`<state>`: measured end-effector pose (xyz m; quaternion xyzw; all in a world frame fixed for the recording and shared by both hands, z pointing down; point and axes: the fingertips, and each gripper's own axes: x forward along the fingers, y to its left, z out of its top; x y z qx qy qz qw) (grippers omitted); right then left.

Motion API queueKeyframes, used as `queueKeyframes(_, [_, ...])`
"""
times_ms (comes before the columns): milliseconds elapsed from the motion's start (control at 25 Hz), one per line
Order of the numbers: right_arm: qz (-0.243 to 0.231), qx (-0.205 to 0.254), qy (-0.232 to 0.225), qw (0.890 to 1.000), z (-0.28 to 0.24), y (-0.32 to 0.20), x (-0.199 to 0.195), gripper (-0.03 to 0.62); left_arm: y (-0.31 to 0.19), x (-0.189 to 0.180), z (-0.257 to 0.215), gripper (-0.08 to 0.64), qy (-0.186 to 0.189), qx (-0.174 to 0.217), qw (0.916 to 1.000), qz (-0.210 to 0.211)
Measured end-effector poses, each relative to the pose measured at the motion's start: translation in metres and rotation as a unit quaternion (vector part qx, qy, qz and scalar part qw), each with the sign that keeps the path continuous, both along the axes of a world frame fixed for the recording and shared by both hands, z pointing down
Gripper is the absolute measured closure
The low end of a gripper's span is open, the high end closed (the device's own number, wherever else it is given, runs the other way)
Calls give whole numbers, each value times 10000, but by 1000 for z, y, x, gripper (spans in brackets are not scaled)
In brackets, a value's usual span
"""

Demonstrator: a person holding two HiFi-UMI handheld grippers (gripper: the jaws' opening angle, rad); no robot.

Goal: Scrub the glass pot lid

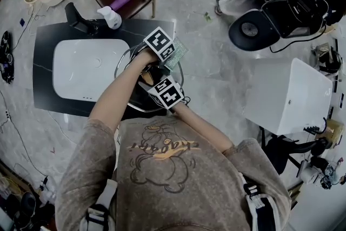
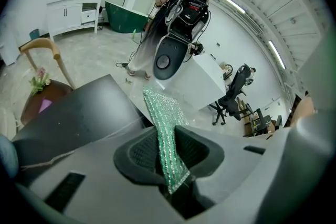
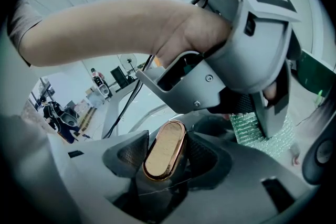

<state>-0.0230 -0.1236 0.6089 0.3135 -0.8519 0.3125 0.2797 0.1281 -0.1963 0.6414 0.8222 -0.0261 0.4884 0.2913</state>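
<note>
Two clenched grips: my right gripper holds the lid's gold knob at the counter's right edge, my left gripper pinches the cloth just beyond it.

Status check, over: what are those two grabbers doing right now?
Left gripper shut on cloth. Right gripper shut on knob. Lid by sink; nothing blocking.

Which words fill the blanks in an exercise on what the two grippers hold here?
The left gripper is shut on a ____ scrubbing cloth.
The right gripper is shut on the ____ handle of the glass pot lid.
In the head view, the white sink lies to the ____ of the lid.
Missing words: green; gold; left.
</note>
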Motion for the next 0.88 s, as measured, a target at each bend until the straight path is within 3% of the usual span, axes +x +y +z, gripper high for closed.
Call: queueKeyframes(880, [77, -69, -11, 9999, 12, -7, -9, 353, -52, -90, 8, 462, -90, 1, 9902, -1396])
